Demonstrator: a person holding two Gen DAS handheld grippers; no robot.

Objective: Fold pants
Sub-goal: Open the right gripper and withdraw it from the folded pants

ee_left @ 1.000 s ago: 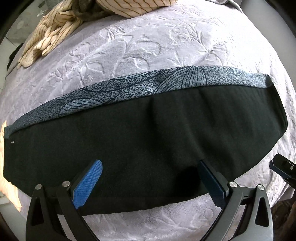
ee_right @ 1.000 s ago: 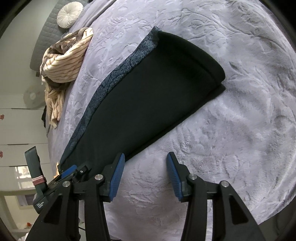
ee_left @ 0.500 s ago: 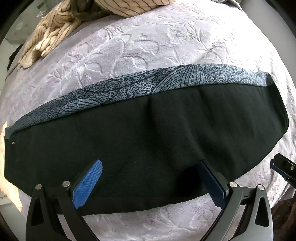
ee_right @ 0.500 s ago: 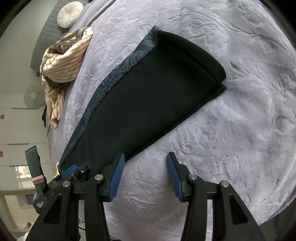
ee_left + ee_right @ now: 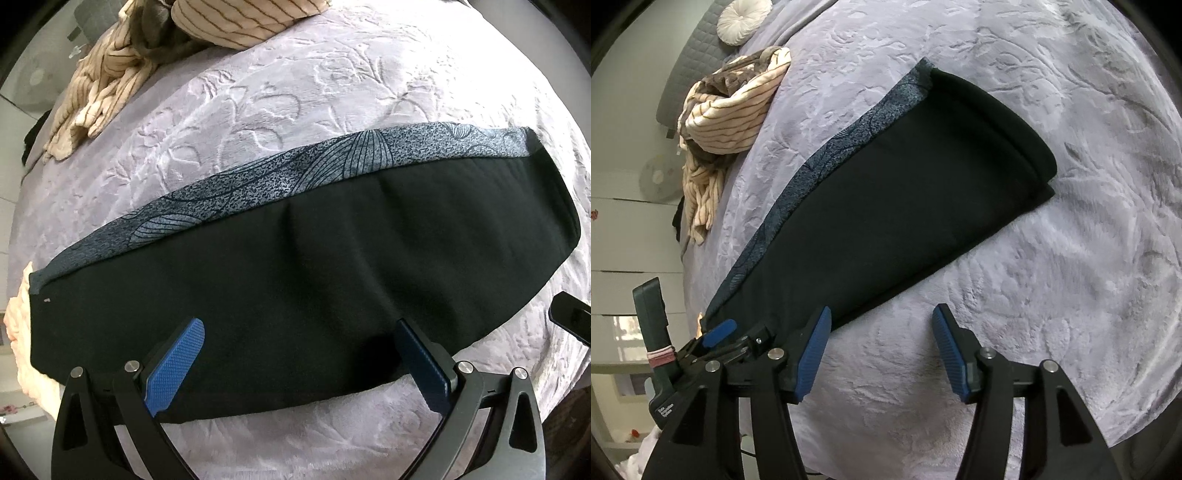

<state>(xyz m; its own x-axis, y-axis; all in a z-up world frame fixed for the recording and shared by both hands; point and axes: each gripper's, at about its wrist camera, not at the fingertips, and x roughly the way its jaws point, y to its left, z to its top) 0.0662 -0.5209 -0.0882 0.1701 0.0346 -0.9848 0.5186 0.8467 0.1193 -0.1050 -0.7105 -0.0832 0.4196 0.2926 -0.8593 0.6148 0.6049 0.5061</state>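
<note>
Black pants (image 5: 314, 273) with a blue-grey patterned side stripe (image 5: 295, 177) lie folded lengthwise in a long band on a lilac embossed bedspread (image 5: 280, 92). My left gripper (image 5: 299, 354) is open and empty, hovering over the near edge of the pants' middle. In the right wrist view the pants (image 5: 905, 192) run diagonally, folded end at the upper right. My right gripper (image 5: 882, 347) is open and empty over the bedspread (image 5: 1052, 295), just beside the pants' near edge. The left gripper (image 5: 716, 332) shows at the lower left there.
A cream striped blanket (image 5: 147, 48) is heaped at the far left of the bed, also in the right wrist view (image 5: 731, 110). A round white cushion (image 5: 742, 18) lies by the grey headboard. The bed's edge falls away at the left.
Both grippers stay open. The left view has shifted slightly, the pants sitting a little lower in frame. The right gripper has hardly moved.
</note>
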